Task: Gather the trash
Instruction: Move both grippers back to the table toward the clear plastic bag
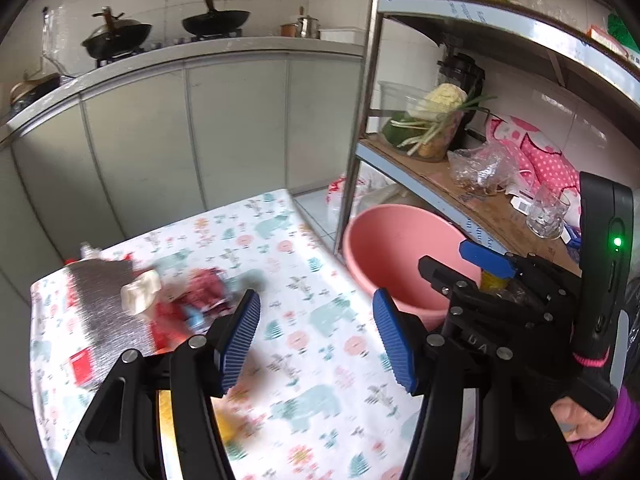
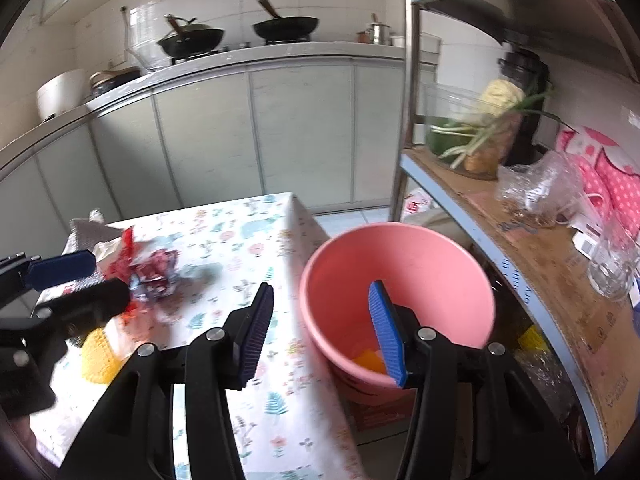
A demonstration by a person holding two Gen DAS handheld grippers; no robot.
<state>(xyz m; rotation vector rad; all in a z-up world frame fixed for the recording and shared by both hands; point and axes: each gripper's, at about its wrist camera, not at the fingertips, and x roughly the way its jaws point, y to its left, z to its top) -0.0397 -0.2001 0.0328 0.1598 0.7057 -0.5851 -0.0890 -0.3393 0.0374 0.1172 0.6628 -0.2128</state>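
Crumpled red and silver wrappers [image 1: 200, 300] and a white wad [image 1: 140, 290] lie on the patterned tablecloth [image 1: 320, 320] at the left; the wrappers also show in the right wrist view [image 2: 154, 272]. A pink bucket [image 2: 400, 272] stands beside the table with an orange piece [image 2: 370, 360] inside. My left gripper [image 1: 316, 344] is open and empty above the cloth, right of the wrappers. My right gripper [image 2: 320, 332] is open and empty over the bucket's near rim. A yellow item [image 2: 98, 356] lies under the left gripper [image 2: 76, 280].
A metal shelf rack [image 1: 360, 100] stands right of the bucket [image 1: 396, 248], holding vegetables [image 1: 436, 108], plastic bags, a glass [image 1: 546, 212] and pink cloth. Grey cabinets [image 1: 220, 128] with woks on the counter run behind. White tiled floor lies between.
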